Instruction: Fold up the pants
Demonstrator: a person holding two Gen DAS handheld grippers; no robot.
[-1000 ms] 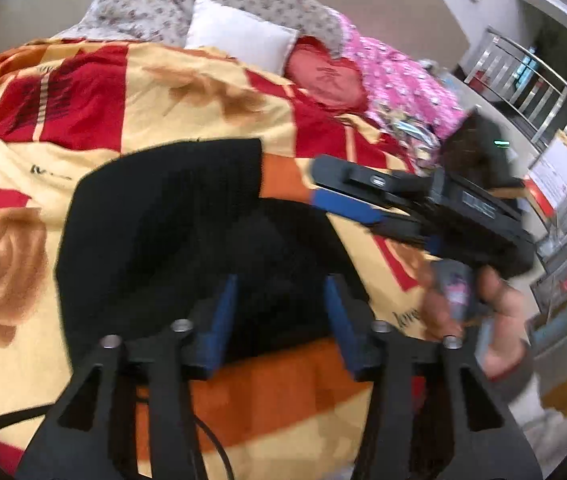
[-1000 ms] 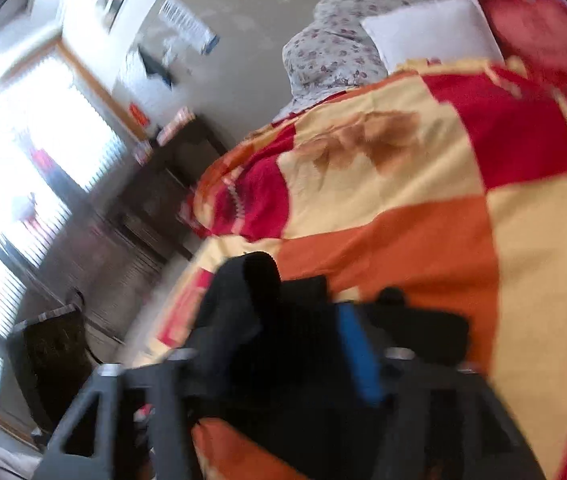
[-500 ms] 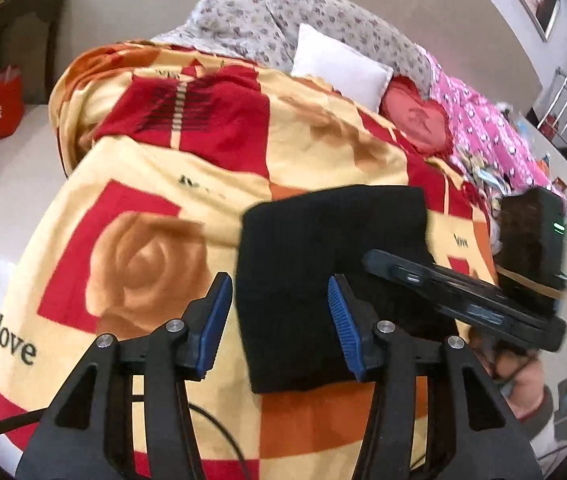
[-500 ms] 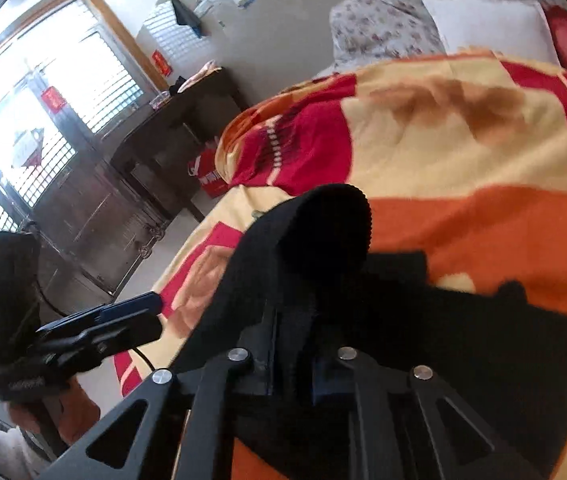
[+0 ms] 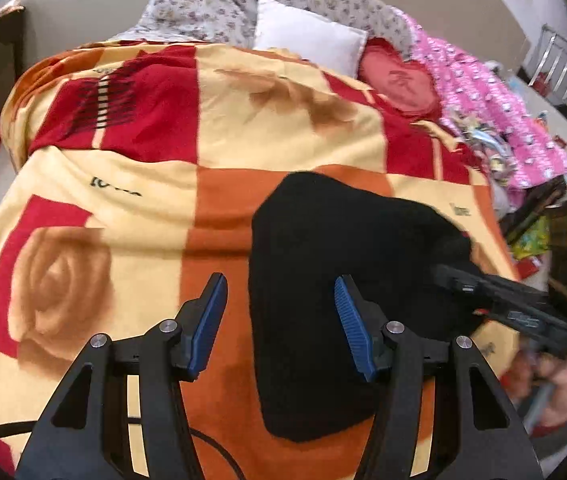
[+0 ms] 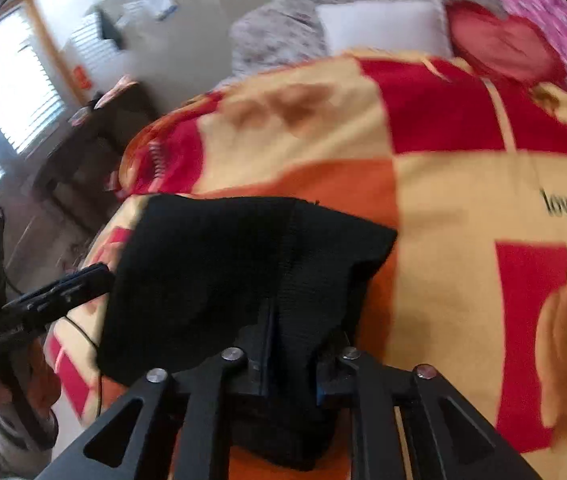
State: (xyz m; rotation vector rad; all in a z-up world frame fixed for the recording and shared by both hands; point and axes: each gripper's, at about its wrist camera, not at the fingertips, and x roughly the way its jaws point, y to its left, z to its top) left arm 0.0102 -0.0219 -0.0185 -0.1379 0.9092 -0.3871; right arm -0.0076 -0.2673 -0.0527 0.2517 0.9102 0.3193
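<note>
Black pants [image 5: 347,300] lie folded on blanket [image 5: 243,128] at lower-center right of left wrist view, left gripper [image 5: 281,320] spread wide w/ nothing in it, right gripper [image 6: 283,344] pinching pants' near edge.

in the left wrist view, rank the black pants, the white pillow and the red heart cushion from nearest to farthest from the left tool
1. black pants, lying on the blanket just ahead of the open left tool, partly between its fingers.
2. red heart cushion, far up the bed, to the right.
3. white pillow, at the head of the bed, slightly behind the cushion; these two are close in depth.
</note>
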